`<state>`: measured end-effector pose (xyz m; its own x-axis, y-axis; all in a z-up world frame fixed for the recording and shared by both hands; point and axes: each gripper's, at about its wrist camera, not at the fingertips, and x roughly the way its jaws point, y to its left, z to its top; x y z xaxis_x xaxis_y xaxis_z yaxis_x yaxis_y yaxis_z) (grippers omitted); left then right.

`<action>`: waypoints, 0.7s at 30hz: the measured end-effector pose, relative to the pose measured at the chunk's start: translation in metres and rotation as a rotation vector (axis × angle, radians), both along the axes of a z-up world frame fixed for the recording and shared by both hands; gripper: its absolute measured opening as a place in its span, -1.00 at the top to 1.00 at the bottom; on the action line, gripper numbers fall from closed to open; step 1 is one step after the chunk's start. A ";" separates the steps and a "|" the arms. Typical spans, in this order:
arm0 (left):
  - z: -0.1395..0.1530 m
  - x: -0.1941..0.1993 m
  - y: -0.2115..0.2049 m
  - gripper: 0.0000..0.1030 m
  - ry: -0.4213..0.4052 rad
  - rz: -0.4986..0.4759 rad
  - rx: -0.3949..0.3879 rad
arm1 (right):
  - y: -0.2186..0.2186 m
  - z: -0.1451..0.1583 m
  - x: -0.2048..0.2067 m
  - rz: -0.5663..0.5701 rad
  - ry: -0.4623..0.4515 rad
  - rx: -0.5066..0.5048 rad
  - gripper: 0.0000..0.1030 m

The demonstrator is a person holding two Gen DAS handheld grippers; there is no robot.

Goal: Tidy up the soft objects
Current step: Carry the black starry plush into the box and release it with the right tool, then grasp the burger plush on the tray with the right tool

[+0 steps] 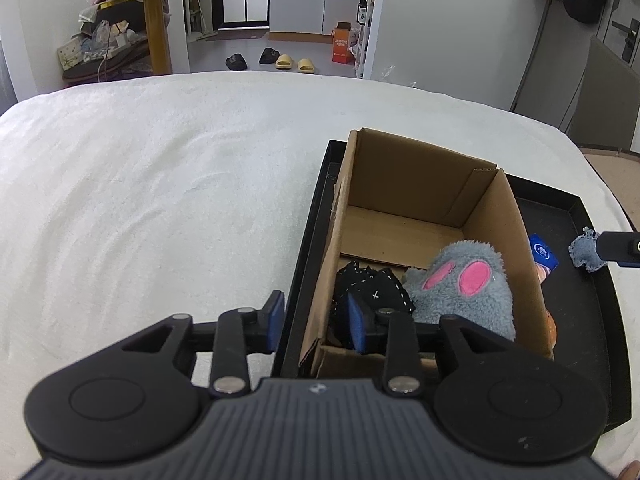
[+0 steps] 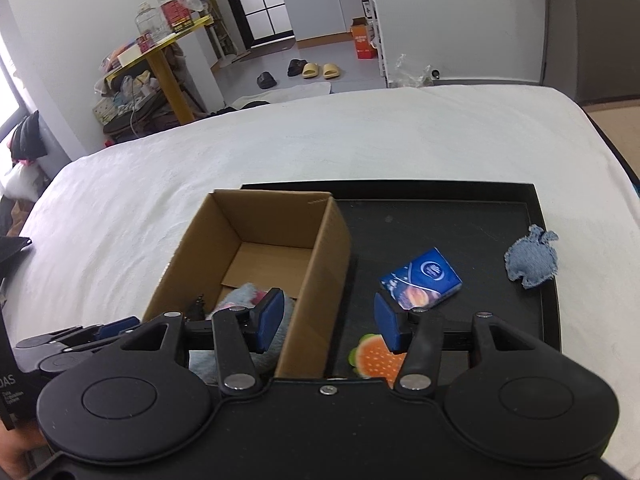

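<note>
The left gripper point(image 1: 316, 322) is tilting down over the near left wall of the cardboard box point(image 1: 496, 216), its fingers point(image 1: 357, 323) parted and gripping nothing. The grey plush point(image 1: 464, 284) and black cloth point(image 1: 370, 286) are lying inside the box. The right gripper point(image 2: 326, 320) is angling down, fingers apart and empty, straddling the box's right wall above the black tray point(image 2: 460, 224), where the blue packet point(image 2: 422, 276), denim piece point(image 2: 532, 258) and orange toy point(image 2: 376, 356) are resting.

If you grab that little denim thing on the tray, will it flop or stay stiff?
The denim pouch would probably flop a bit: it looks like stitched cloth with frayed edges. It is likely light, being small and puffy. It lies flat on the tray, so it shouldn't roll.
</note>
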<state>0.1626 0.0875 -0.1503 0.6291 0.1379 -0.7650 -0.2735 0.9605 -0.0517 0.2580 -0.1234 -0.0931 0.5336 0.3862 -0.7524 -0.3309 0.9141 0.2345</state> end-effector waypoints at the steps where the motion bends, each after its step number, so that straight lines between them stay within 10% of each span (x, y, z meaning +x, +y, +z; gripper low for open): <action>1: 0.000 0.000 0.000 0.35 0.000 0.001 0.004 | -0.002 -0.002 0.000 -0.003 0.003 0.003 0.02; 21: -0.002 0.006 -0.013 0.26 0.017 -0.003 0.085 | -0.045 -0.058 0.017 -0.054 0.111 0.084 -0.01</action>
